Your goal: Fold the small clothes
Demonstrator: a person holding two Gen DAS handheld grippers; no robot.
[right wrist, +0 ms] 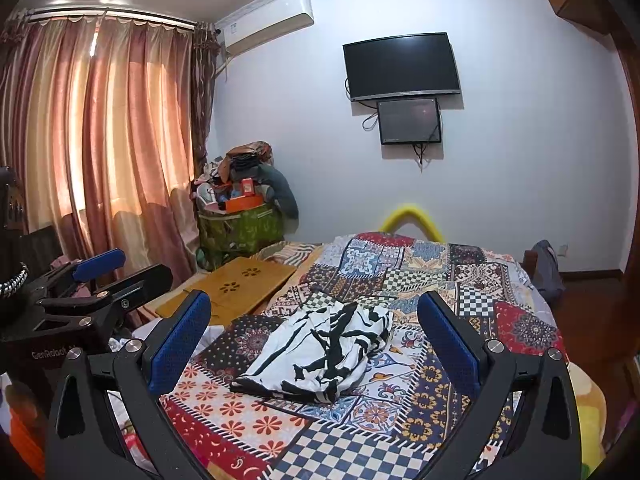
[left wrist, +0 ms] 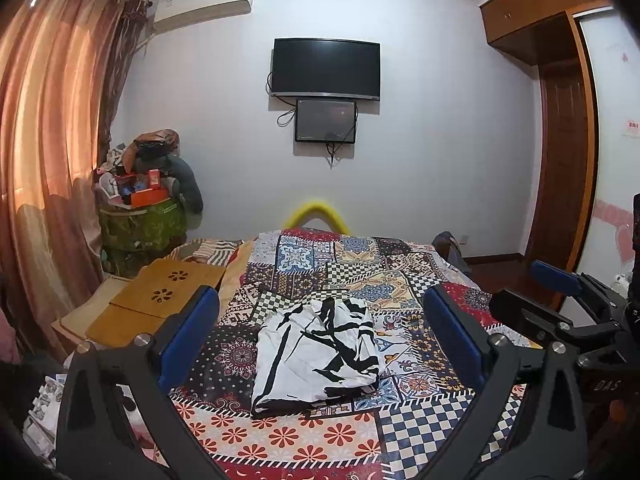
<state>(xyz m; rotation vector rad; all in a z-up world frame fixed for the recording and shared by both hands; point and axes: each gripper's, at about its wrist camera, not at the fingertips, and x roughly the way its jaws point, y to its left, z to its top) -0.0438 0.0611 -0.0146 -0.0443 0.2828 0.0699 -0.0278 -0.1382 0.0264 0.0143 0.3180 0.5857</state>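
the left gripper [left wrist: 320,340] has its blue-padded fingers spread wide apart, holding nothing and touching nothing; it hangs above the bed. the right gripper [right wrist: 314,338] is spread just as wide, also bare of any load. between each pair of fingers, lower down on the bed, lies the small garment [left wrist: 316,356], a white cloth with black streaks, rumpled and partly doubled over, resting on the patchwork bedspread [left wrist: 420,428] near the bed's near end, apart from both tools.

the left wrist view shows the right gripper's black frame at its right edge, and a brown wardrobe [left wrist: 560,140] with a door beyond it. the right wrist view shows instead the left gripper's frame at its left edge, and far more of the pink-orange curtain [right wrist: 100,140] with its rail.

both views share the rest: a wooden lap table [left wrist: 160,292] with flower cut-outs on the bed's left side, a green bag [right wrist: 240,228] piled with boxes and clothes in the corner, a yellow curved bar [left wrist: 316,210] at the bed's far end, a dark television [left wrist: 326,68] on the pale wall with a smaller screen [left wrist: 326,120] beneath it, and an air conditioner [right wrist: 268,20] high near the curtain.
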